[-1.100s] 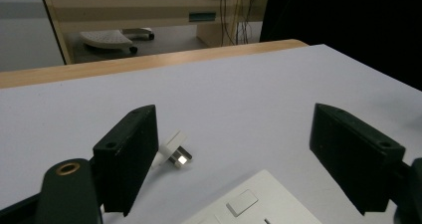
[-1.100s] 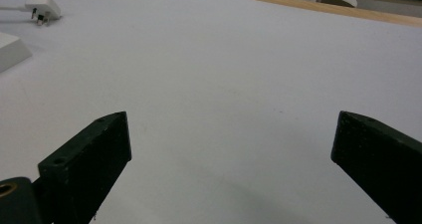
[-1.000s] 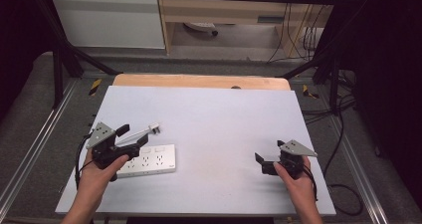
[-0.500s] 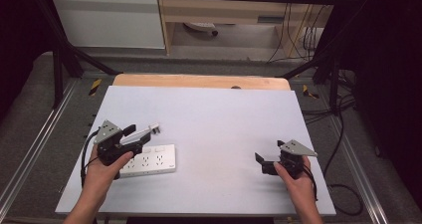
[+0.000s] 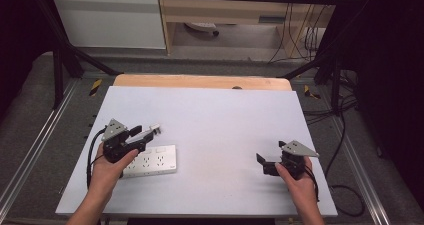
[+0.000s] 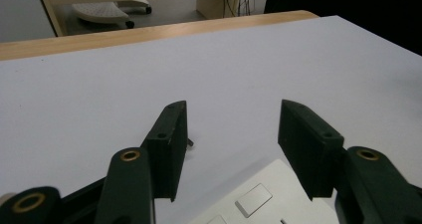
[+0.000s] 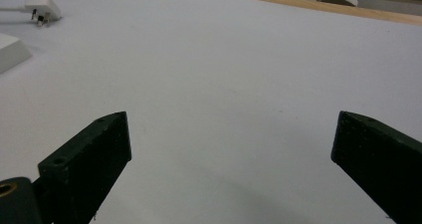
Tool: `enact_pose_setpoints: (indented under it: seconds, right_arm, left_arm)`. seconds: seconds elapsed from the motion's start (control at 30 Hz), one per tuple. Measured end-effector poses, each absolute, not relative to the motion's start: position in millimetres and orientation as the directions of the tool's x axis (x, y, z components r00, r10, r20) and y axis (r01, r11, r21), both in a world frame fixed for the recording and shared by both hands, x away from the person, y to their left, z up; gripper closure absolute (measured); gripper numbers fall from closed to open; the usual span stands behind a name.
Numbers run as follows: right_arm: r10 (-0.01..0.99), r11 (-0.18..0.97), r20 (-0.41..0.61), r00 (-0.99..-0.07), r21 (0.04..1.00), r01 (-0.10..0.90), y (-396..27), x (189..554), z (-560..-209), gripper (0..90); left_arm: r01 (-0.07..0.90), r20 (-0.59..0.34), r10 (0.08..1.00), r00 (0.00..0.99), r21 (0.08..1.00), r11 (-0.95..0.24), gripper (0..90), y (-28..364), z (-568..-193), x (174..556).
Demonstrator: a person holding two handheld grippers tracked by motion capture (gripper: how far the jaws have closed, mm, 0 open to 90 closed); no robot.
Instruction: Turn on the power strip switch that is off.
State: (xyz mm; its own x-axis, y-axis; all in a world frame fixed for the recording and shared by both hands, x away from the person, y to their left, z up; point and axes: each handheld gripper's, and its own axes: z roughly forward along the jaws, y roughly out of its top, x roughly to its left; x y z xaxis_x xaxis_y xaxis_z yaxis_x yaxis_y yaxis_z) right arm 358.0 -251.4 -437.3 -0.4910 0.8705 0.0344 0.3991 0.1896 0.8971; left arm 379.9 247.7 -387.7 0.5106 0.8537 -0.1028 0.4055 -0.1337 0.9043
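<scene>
Where the left hand (image 5: 107,165) and its black body cover the near-left end of the white power strip (image 5: 152,160), that end of the strip is hidden in the high view, and in the left gripper view the strip (image 6: 259,201) is cut off by the bottom edge so that just one corner with a rocker switch shows. The left claw (image 5: 150,133) hangs over the strip's far edge with its jaws spread and nothing between them; in its own view (image 6: 231,144) the gap frames bare counter (image 6: 224,69). Compared with the frame one second earlier, the left claw has shifted slightly rightward and inward over the strip, while the strip itself lies where it did, near the front-left of the counter (image 5: 215,115). The right claw (image 5: 261,161) has kept its place near the front-right, held by the right hand (image 5: 296,177), jaws released and wide apart (image 7: 229,149) over bare surface. A white plug (image 7: 42,7) lies at the upper left of the right gripper view, beside a corner of the strip (image 7: 11,52); in the high view it is too small to make out for certain. Beyond the counter's far wooden edge (image 5: 200,81) stand a white cabinet (image 5: 110,17) and hanging cables (image 5: 300,30).
</scene>
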Motion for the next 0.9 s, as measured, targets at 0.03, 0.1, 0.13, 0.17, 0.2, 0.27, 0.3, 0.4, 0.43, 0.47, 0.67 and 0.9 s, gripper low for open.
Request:
enact_pose_setpoints:
  seconds: [0.03,0.1,0.13,0.17,0.2,0.27,0.3,0.4,0.43,0.47,0.67,0.9]
  right_arm:
    - [0.870,0.189,0.036,-0.491,0.897,0.400,-251.4,358.0,-437.3,2.8]
    - [0.870,0.190,0.035,-0.491,0.897,0.399,-251.3,358.0,-437.3,2.8]
    - [0.870,0.189,0.035,-0.491,0.897,0.398,-251.2,358.0,-437.3,2.8]
    - [0.870,0.189,0.035,-0.491,0.897,0.399,-251.2,358.0,-437.3,2.8]
    - [0.870,0.189,0.035,-0.491,0.897,0.400,-251.3,357.9,-437.2,2.8]
    - [0.870,0.191,0.034,-0.491,0.897,0.399,-251.4,358.1,-437.3,2.8]
    - [0.870,0.191,0.034,-0.491,0.897,0.399,-251.4,358.1,-437.2,2.8]
    - [0.870,0.190,0.034,-0.491,0.897,0.400,-251.5,357.9,-437.1,2.8]
    - [0.870,0.191,0.034,-0.492,0.897,0.399,-251.5,357.9,-437.1,2.8]
    - [0.870,0.191,0.033,-0.492,0.897,0.399,-251.6,358.0,-437.1,2.8]
    - [0.870,0.192,0.033,-0.492,0.897,0.398,-251.6,358.0,-437.0,2.8]
    - [0.870,0.189,0.036,-0.492,0.898,0.398,-251.8,358.0,-436.7,2.8]
  left_arm:
    - [0.409,-0.103,0.855,0.508,0.903,-0.134,46.3,247.7,-388.7,380.6]
    - [0.415,-0.107,0.856,0.505,0.900,-0.132,47.9,247.7,-390.5,382.0]
    - [0.419,-0.113,0.855,0.506,0.899,-0.128,48.9,247.6,-391.6,382.7]
    - [0.420,-0.119,0.853,0.508,0.899,-0.125,50.1,247.9,-392.7,383.5]
    - [0.423,-0.125,0.851,0.510,0.898,-0.122,51.7,248.3,-393.9,384.3]
    - [0.430,-0.136,0.849,0.511,0.895,-0.116,55.3,248.6,-396.1,385.9]
    - [0.432,-0.136,0.848,0.512,0.894,-0.118,56.5,248.4,-397.1,386.5]
    - [0.433,-0.122,0.853,0.507,0.892,-0.130,58.1,247.3,-399.9,388.1]
    - [0.437,-0.123,0.853,0.508,0.890,-0.132,58.9,247.0,-400.8,388.5]
    - [0.437,-0.121,0.853,0.507,0.890,-0.133,59.8,246.4,-401.9,388.9]
    - [0.434,-0.107,0.842,0.529,0.887,-0.159,65.4,242.9,-406.4,389.4]
    - [0.442,-0.097,0.832,0.546,0.877,-0.188,71.1,239.3,-410.2,390.6]
